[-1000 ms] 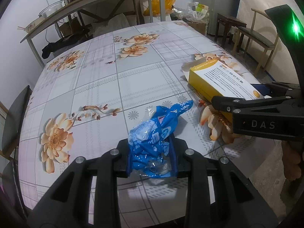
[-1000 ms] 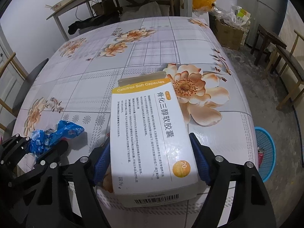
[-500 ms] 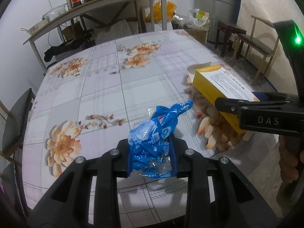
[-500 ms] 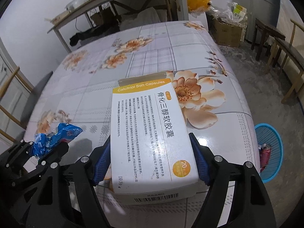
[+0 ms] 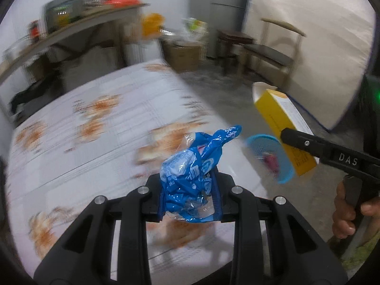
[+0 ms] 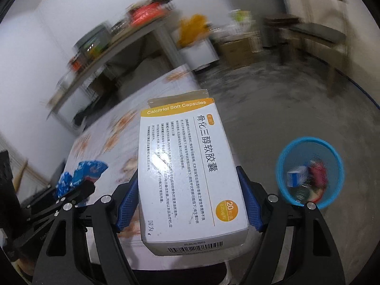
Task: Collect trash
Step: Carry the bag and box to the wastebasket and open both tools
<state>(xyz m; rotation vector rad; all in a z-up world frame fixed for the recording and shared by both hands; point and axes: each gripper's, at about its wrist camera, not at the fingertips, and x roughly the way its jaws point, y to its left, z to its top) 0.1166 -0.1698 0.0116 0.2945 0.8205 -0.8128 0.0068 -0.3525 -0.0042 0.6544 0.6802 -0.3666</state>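
Note:
My left gripper (image 5: 190,199) is shut on a crumpled blue plastic wrapper (image 5: 192,173) and holds it in the air above the floral table's right edge; the wrapper also shows in the right wrist view (image 6: 78,175). My right gripper (image 6: 187,201) is shut on a white and yellow medicine box (image 6: 187,166), lifted off the table; the box also shows in the left wrist view (image 5: 282,128). A blue mesh trash basket (image 6: 287,161) stands on the floor to the right, with several pieces of trash inside. It also shows in the left wrist view (image 5: 285,166), below the box.
The floral table (image 5: 95,128) lies to the left and below. A cluttered shelf (image 5: 71,28) stands behind it. Cardboard boxes (image 5: 185,54), a stool (image 5: 232,38) and a wooden chair (image 5: 273,52) stand across the grey floor. The views are motion-blurred.
Both grippers have lifted and swung right, off the table toward the floor side, still holding the wrapper and the box. The blue basket has come more fully into view.

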